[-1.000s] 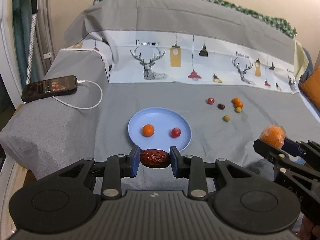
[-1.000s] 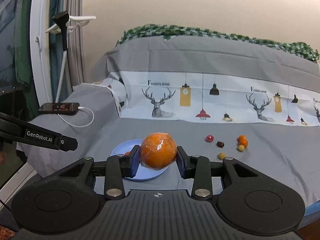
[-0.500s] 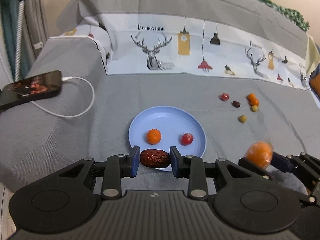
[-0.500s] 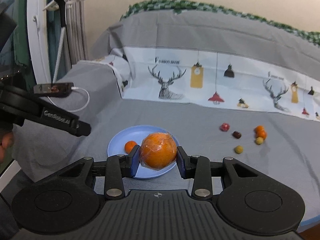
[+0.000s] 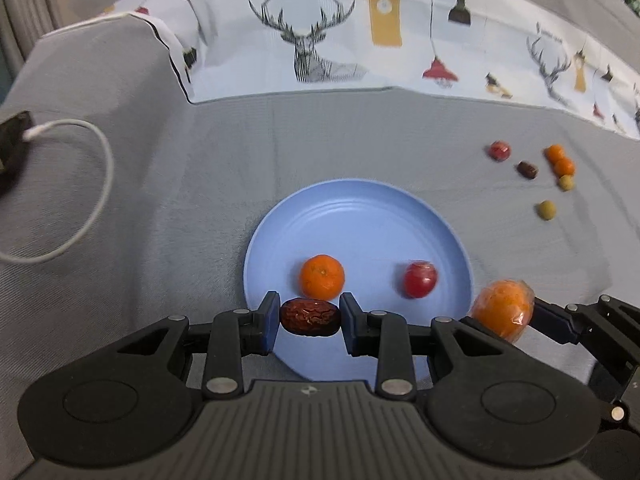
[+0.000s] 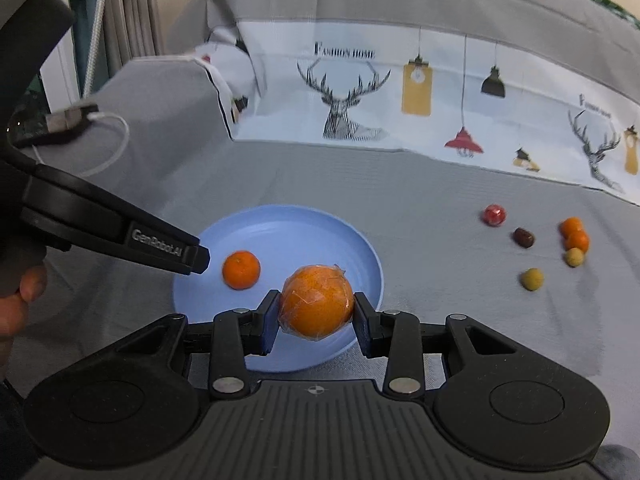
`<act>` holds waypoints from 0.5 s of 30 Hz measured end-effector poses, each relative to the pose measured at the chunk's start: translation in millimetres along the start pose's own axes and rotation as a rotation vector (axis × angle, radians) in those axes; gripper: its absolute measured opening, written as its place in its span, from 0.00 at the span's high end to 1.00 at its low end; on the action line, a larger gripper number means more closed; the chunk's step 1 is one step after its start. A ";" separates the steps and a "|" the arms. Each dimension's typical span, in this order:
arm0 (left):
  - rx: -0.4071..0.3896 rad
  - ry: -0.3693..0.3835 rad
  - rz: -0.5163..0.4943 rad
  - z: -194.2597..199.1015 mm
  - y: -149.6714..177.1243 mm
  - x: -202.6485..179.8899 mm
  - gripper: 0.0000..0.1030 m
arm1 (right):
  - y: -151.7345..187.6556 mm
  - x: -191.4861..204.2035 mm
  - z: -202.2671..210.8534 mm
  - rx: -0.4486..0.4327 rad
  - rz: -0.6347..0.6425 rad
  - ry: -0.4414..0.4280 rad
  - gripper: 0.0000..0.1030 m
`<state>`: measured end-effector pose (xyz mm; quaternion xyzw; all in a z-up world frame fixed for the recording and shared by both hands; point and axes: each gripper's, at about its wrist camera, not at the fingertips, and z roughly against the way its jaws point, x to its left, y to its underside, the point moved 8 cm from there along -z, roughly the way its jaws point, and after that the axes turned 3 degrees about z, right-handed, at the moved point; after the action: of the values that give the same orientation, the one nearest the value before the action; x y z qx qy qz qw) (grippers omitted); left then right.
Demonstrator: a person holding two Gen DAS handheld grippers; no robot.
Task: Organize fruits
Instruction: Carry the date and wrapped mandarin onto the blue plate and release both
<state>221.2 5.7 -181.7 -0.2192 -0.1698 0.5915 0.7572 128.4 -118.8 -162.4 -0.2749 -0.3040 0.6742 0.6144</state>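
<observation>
A light blue plate point(image 5: 360, 216) point(image 6: 288, 224) lies on the grey bedspread with a small mandarin point(image 5: 322, 276) point(image 6: 241, 269) and a small red fruit point(image 5: 419, 279) on it. My left gripper point(image 5: 309, 317) is shut on a wrinkled red date point(image 5: 310, 317), held over the plate's near rim. My right gripper point(image 6: 316, 309) is shut on a plastic-wrapped orange point(image 6: 317, 307) point(image 5: 503, 309) at the plate's right near edge. Right of the plate lie several loose fruits: a red one point(image 6: 494, 215), a dark date point(image 6: 523, 237), two mandarins point(image 6: 574, 234) and two yellowish ones point(image 6: 532, 279).
A phone point(image 6: 52, 126) with a white charging cable point(image 5: 80, 184) lies on the bedspread at the left. A deer-print cloth point(image 5: 360, 32) rises behind the plate. A person's fingers point(image 6: 24, 292) hold the left gripper's handle at the far left.
Both grippers moved forward and down toward the plate, which now looks larger and sits right under the held date and orange. Grips unchanged.
</observation>
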 end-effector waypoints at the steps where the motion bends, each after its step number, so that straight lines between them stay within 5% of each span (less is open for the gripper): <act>1: 0.008 -0.003 -0.002 -6.5 -0.5 0.5 0.66 | 1.0 0.1 -7.9 0.012 0.003 -0.004 0.61; 6: 0.028 -0.030 -0.025 -35.3 -5.2 2.5 0.65 | 3.9 2.3 -36.1 0.043 0.025 -0.010 0.61; 7: 0.015 -0.037 -0.028 -37.3 -7.4 3.0 0.59 | 3.7 2.5 -40.8 0.046 0.030 -0.008 0.61; 8: -0.001 -0.039 -0.037 -38.3 -10.0 2.3 0.50 | 3.1 2.6 -45.6 0.051 0.034 -0.015 0.60; 10: -0.028 -0.060 -0.059 -36.2 -15.3 0.7 0.01 | 1.1 4.2 -52.6 0.058 0.033 -0.046 0.48; 12: -0.078 -0.088 -0.060 -23.9 -19.9 1.6 0.01 | -4.8 0.4 -53.5 0.045 0.027 -0.029 0.26; 15: -0.077 -0.095 -0.068 -0.1 -15.6 3.1 0.01 | -10.9 -4.6 -38.2 0.027 0.031 -0.027 0.19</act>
<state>234.8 5.5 -173.4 -0.2137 -0.2355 0.5683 0.7589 164.5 -120.0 -179.6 -0.2621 -0.2989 0.6914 0.6033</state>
